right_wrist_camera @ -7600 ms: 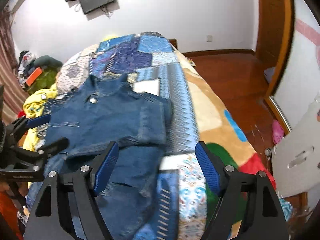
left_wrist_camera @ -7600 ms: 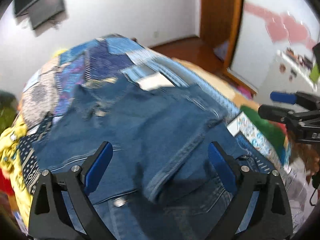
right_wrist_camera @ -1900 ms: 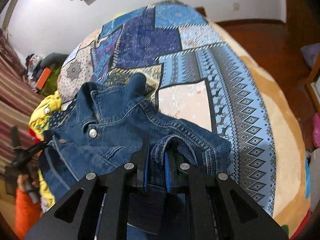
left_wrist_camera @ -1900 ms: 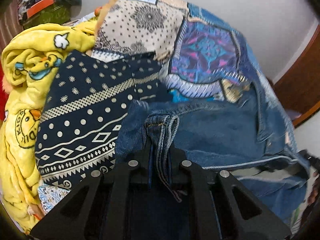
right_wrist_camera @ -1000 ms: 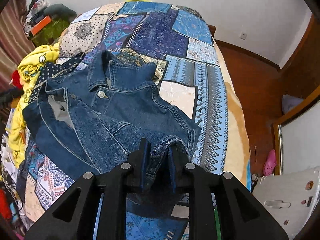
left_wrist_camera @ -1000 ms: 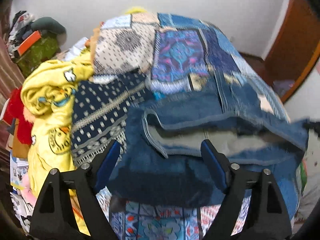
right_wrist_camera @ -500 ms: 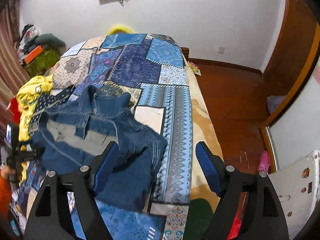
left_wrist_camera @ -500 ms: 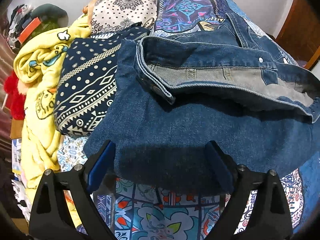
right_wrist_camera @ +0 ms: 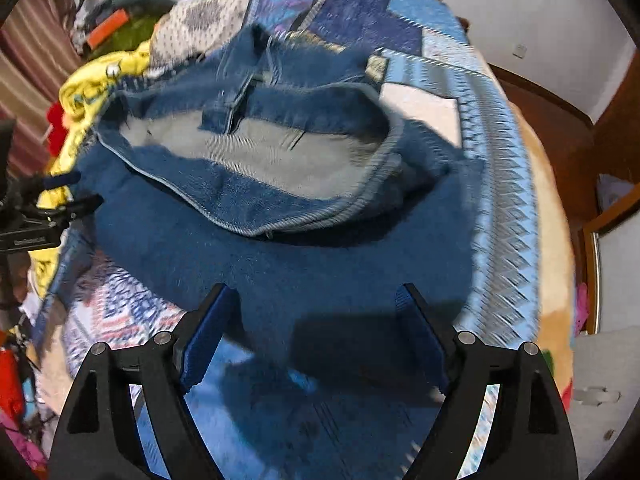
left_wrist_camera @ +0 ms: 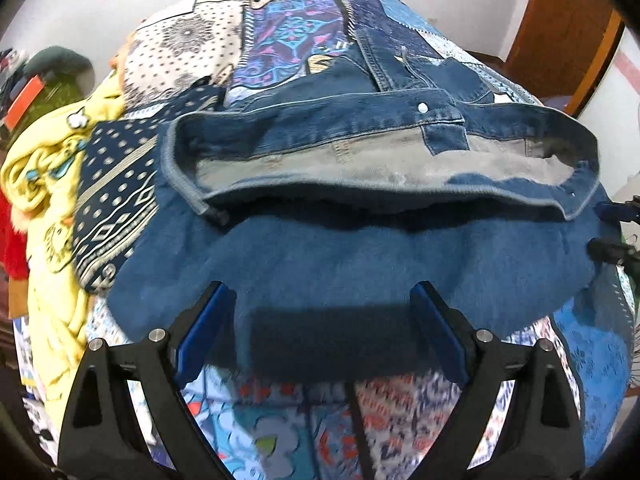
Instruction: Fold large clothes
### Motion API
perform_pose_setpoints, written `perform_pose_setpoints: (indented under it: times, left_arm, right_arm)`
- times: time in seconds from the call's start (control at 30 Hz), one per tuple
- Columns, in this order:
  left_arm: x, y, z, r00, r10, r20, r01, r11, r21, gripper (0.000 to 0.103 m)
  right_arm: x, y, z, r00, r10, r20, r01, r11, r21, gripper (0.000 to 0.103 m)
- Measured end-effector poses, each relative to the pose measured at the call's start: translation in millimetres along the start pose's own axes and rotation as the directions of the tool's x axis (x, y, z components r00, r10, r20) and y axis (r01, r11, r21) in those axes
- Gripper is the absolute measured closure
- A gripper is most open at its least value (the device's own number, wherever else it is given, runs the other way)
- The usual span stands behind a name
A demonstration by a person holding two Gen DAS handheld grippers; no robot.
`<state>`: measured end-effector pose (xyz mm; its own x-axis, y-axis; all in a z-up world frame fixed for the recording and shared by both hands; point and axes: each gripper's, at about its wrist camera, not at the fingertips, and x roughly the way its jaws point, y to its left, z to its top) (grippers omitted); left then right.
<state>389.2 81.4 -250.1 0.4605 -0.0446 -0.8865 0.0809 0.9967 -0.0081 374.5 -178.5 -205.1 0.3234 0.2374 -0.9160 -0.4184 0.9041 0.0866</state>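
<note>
A blue denim jacket [left_wrist_camera: 360, 248] lies folded on the patchwork quilt [left_wrist_camera: 296, 28], its upper layer turned back so the grey inside shows. My left gripper [left_wrist_camera: 324, 320] hangs open just over the jacket's near edge, with no cloth pinched. In the right wrist view the same jacket [right_wrist_camera: 300, 248] lies under my right gripper [right_wrist_camera: 316, 320], whose jaws are opening. Denim shows in the gap between its fingers, but the pads do not press on it. Each gripper also appears at the edge of the other's view: the right gripper [left_wrist_camera: 612, 232] and the left gripper [right_wrist_camera: 60, 196].
A yellow blanket [left_wrist_camera: 36, 168] and a dark dotted cloth [left_wrist_camera: 116, 184] are piled at the left side of the bed. The quilt [right_wrist_camera: 504, 184] falls away to a wooden floor [right_wrist_camera: 560, 128] on the right. A wooden door [left_wrist_camera: 560, 20] stands at the far right.
Both grippers let go of the jacket's edge and opened, the right one within the last second. They have dropped closer to the folded jacket, which now lies still on the bed.
</note>
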Motion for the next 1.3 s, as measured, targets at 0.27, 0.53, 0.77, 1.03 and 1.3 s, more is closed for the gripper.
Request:
perform_pose_setpoints:
  times: [0.27, 0.53, 0.77, 1.03, 1.3]
  left_arm:
    - [45.2, 7.9, 64.5, 0.997, 0.047, -0.058, -0.043, 0.997, 0.061, 0.005]
    - [8.2, 40.1, 157.3, 0.981, 0.145, 0.128, -0.133, 0.986, -0.102, 0.015]
    - [-24.3, 66.8, 132.2, 0.980, 0.110, 0.166, -0.099, 0.993, -0.071, 0.009]
    - [-0.4, 99.2, 48.1, 0.994, 0.109, 0.000, -0.108, 0.992, -0.065, 0.009]
    - [8.6, 130.4, -19.5, 0.991, 0.130, -0.026, -0.132, 0.980, -0.146, 0.006]
  right_arm:
    - [36.7, 7.0, 46.7, 0.999, -0.035, -0.034, 0.033, 0.996, -0.079, 0.019]
    - [20.1, -33.8, 122.5, 0.965, -0.223, 0.138, 0.204, 0.969, 0.137, 0.020]
    - [-16.9, -13.2, 120.3, 0.956, -0.132, 0.260, 0.101, 0.987, 0.129, 0.019]
    - [8.8, 43.7, 91.4, 0.982, -0.011, 0.186, 0.009, 1.000, 0.011, 0.019]
    - [41.5, 64.2, 54.8, 0.996, -0.062, 0.066, 0.067, 0.995, -0.071, 0.019]
